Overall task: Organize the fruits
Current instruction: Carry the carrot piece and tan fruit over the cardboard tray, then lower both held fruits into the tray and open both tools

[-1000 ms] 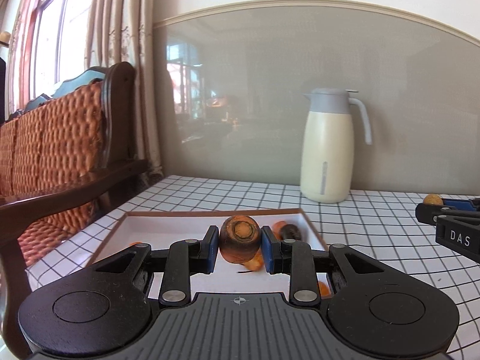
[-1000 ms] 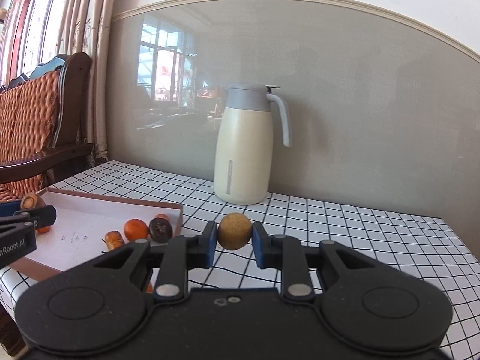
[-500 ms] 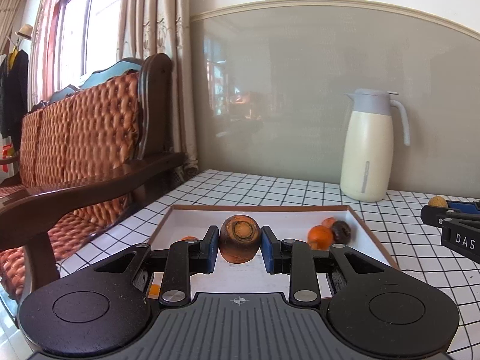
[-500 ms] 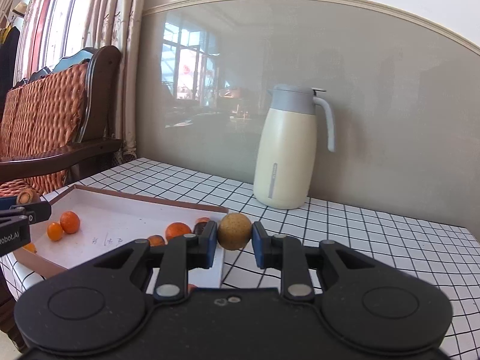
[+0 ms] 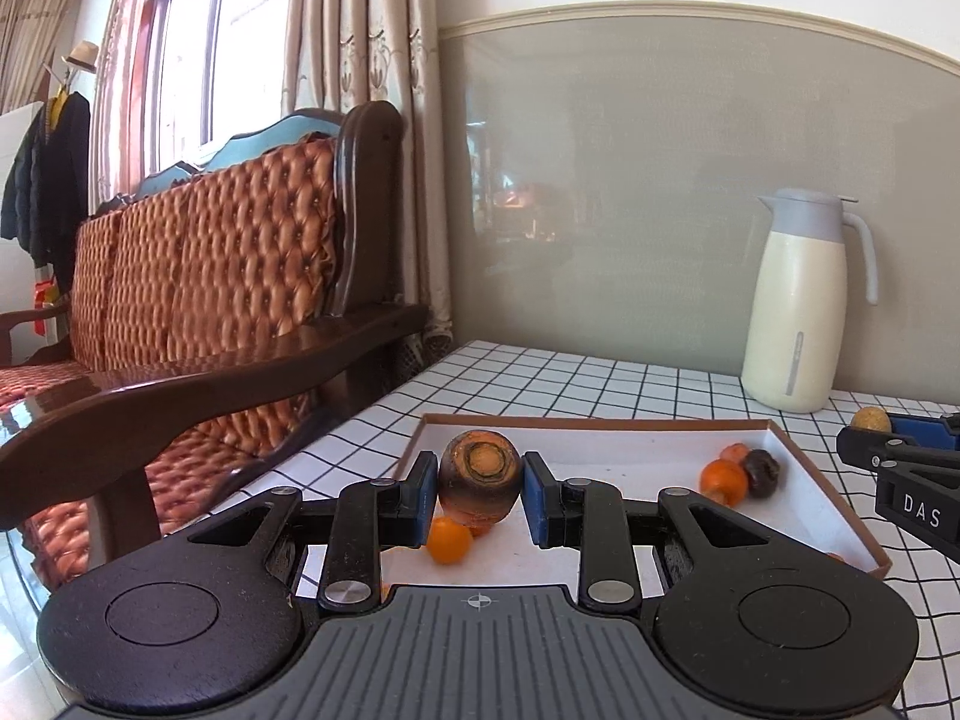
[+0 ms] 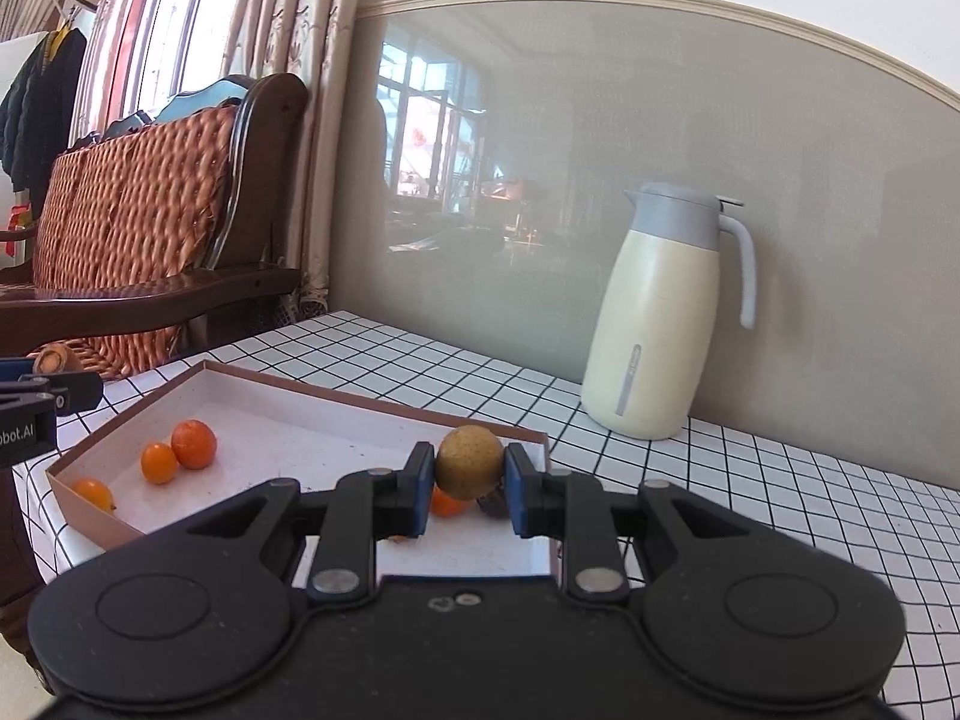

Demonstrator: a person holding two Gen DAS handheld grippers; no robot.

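- Left claw (image 5: 480,489): clenched on a carrot stub (image 5: 480,477), cut face toward the camera. The blue pads (image 5: 425,495) bear on its two flanks, at the widest part.
- Carrot stub, handling: judged stiff, dense and fairly heavy for its bulk. The skin looks dull and rough, so slip is unlikely. The body tapers, so a hold nearer the narrow end could squeeze it out; the present hold at the thick middle is the sound one.
- Below and just ahead of the left claw: the shallow box (image 5: 600,420) on the checked desk (image 5: 540,378). A small orange (image 5: 448,539) lies directly under the carrot stub. Ahead and to the right sit another orange (image 5: 724,479) and a dark fruit (image 5: 761,470), touching or nearly so.
- Right claw (image 6: 469,474): clenched on a round brown fruit (image 6: 469,463), held at its widest line, above the near right corner of the box (image 6: 90,501).
- Round brown fruit, handling: judged light, with a thin shell that could crack under heavy pressure. Being a ball, it can roll out of the pads if gripped off centre.
- Left of the right claw: three oranges (image 6: 193,445) lie loose on the box floor and will roll if nudged.
- Far ahead and right: a cream jug (image 6: 660,324), well apart from the box.
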